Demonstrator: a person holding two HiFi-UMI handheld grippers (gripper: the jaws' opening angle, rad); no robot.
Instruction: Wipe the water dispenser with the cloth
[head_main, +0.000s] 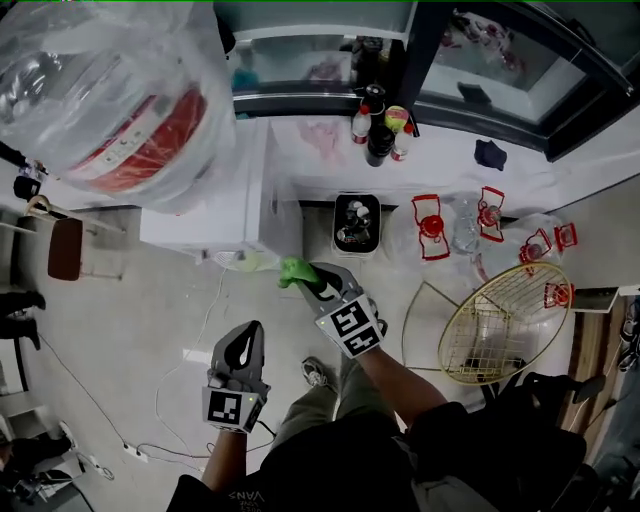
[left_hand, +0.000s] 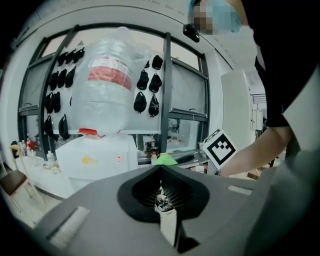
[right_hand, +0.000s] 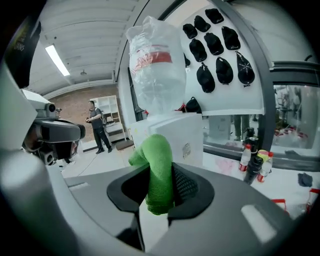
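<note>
While the right gripper (head_main: 312, 283) has its jaws clamped on the green cloth (head_main: 293, 271), the left gripper (head_main: 247, 338) hangs lower and to the left, well apart from it; right gripper view shows the cloth (right_hand: 159, 172) bunched upright between the two jaws, a fold sticking out past the tips; left gripper view shows that gripper's jaws pressed together with nothing between them.

The cloth sits just beside the near edge of the white water dispenser (head_main: 215, 195); contact cannot be told from any view; in the right gripper view the dispenser (right_hand: 176, 131) stands right behind the cloth. A big upturned water bottle (head_main: 100, 90) wrapped in clear plastic sits on top of the dispenser; it has a red band.

In the left gripper view the dispenser (left_hand: 97, 159) is ahead on the left, and the right gripper's marker cube (left_hand: 219, 148) is ahead on the right, with a tip of cloth (left_hand: 165, 160) between them.

A few bottles (head_main: 380, 125) stand on the white ledge (head_main: 320, 150) behind the dispenser; a gold wire basket (head_main: 505, 320) is on the floor (head_main: 150, 310) at right.
</note>
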